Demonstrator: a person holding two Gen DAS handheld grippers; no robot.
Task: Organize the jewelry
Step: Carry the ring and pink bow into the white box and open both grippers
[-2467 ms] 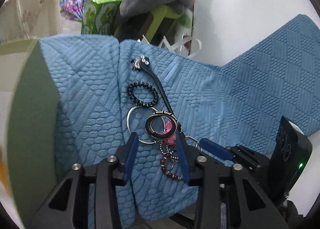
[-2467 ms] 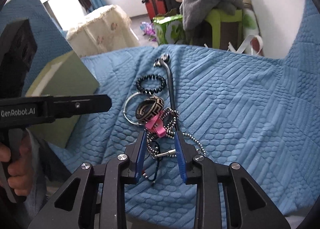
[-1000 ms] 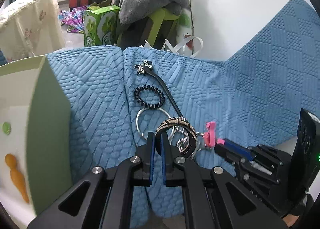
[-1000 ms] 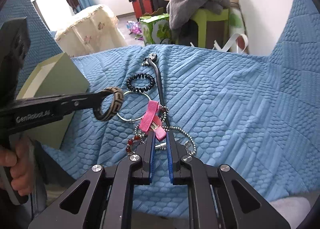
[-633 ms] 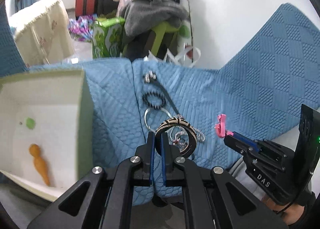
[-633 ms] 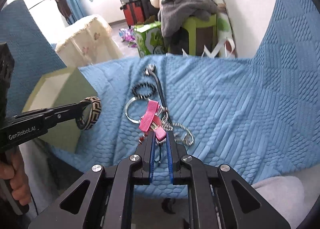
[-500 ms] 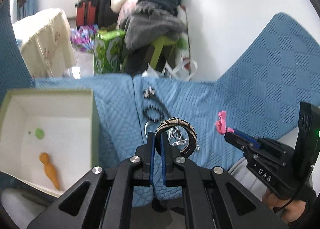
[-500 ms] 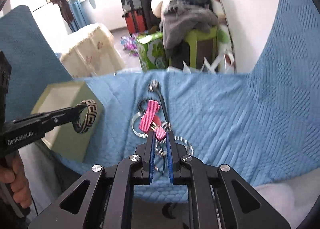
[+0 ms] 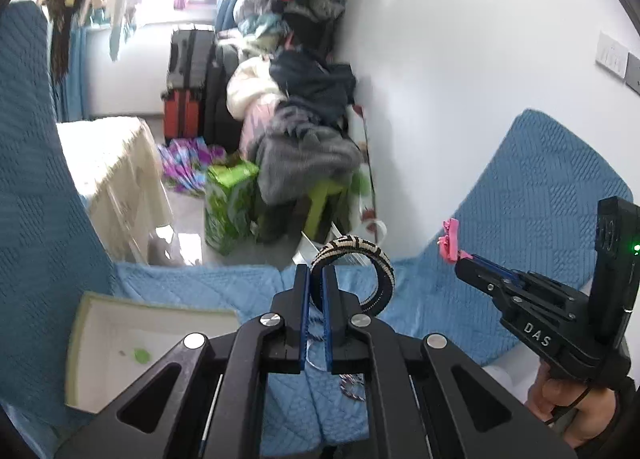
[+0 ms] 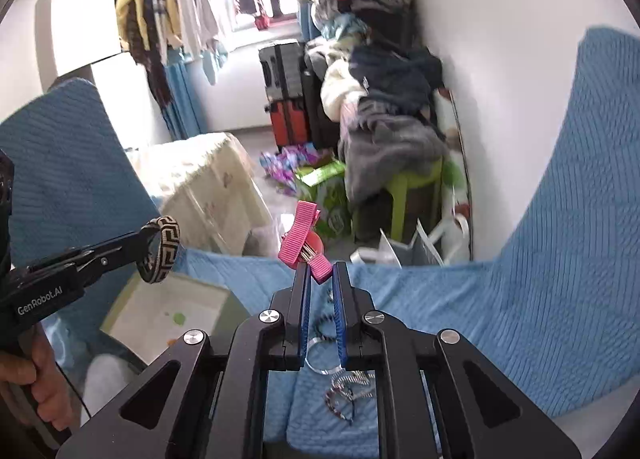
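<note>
My left gripper (image 9: pixel 314 273) is shut on a black-and-cream patterned bangle (image 9: pixel 360 253) and holds it high above the blue quilt; the bangle also shows in the right wrist view (image 10: pixel 160 249). My right gripper (image 10: pixel 320 271) is shut on a pink ribbon hair clip (image 10: pixel 302 241), also lifted; the clip shows at its tip in the left wrist view (image 9: pixel 450 241). An open green-sided box (image 9: pixel 86 319) with a white inside lies below on the left (image 10: pixel 132 299). The remaining jewelry (image 10: pixel 346 387), a silver ring and beaded chains, lies on the quilt far below.
The blue quilt (image 10: pixel 500 319) covers the surface and rises at both sides. Beyond its edge are a green stool with piled clothes (image 9: pixel 304 163), suitcases (image 9: pixel 188 91), a cloth-covered stand (image 10: pixel 200 183) and a white wall at right.
Both grippers have risen well above the quilt and tilted up, each carrying its item. The jewelry pile and the box now look smaller and lower in both views.
</note>
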